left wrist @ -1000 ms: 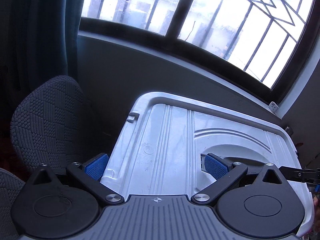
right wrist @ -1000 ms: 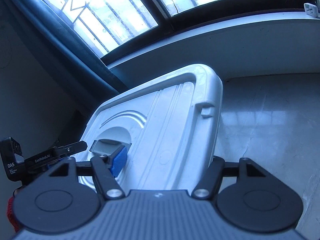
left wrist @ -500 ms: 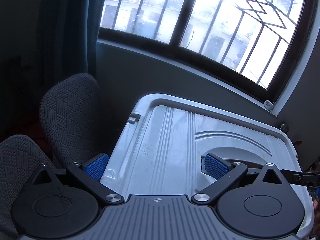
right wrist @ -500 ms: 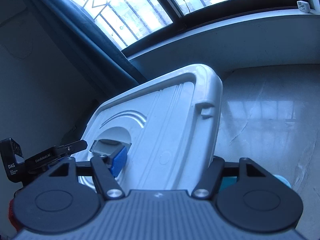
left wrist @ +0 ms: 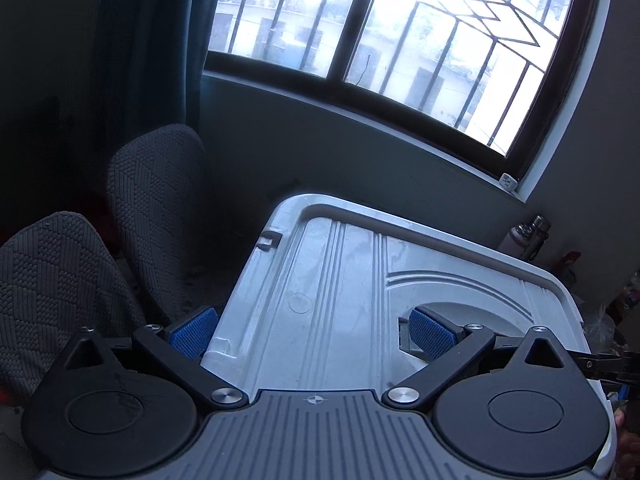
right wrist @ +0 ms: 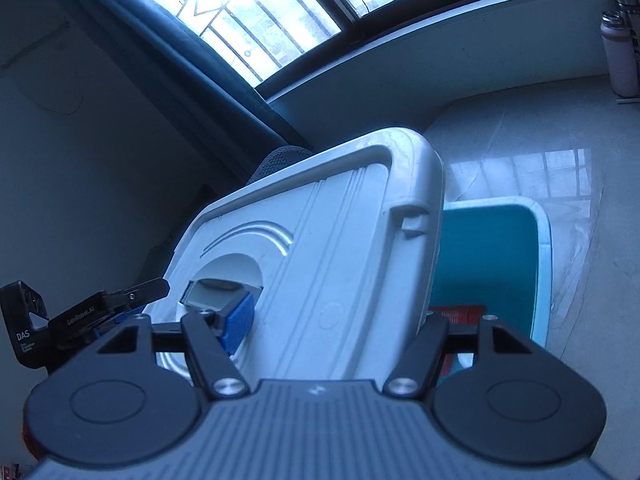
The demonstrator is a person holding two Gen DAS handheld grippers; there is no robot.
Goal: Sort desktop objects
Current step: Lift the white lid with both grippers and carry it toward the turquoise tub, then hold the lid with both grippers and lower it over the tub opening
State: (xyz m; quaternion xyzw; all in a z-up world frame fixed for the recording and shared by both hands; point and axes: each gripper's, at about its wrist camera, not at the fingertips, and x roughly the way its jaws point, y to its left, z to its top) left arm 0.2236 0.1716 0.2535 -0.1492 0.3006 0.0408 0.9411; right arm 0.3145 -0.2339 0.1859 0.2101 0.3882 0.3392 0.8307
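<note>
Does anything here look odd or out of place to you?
Yes: the big white lid is not on its teal bin. It hangs tilted in the air, carried between the left claw and the right claw, each with one pad in the lid's recessed handle. The bin stands open on the floor.

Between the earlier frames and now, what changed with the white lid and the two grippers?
Both grippers carried the white lid sideways across the room: a teal bin has come into view beneath its edge, along with bottles and a second chair. Unchanged: the left gripper and right gripper each stay clamped on the lid, one finger in its recessed handle, same hold and tilt.
</note>
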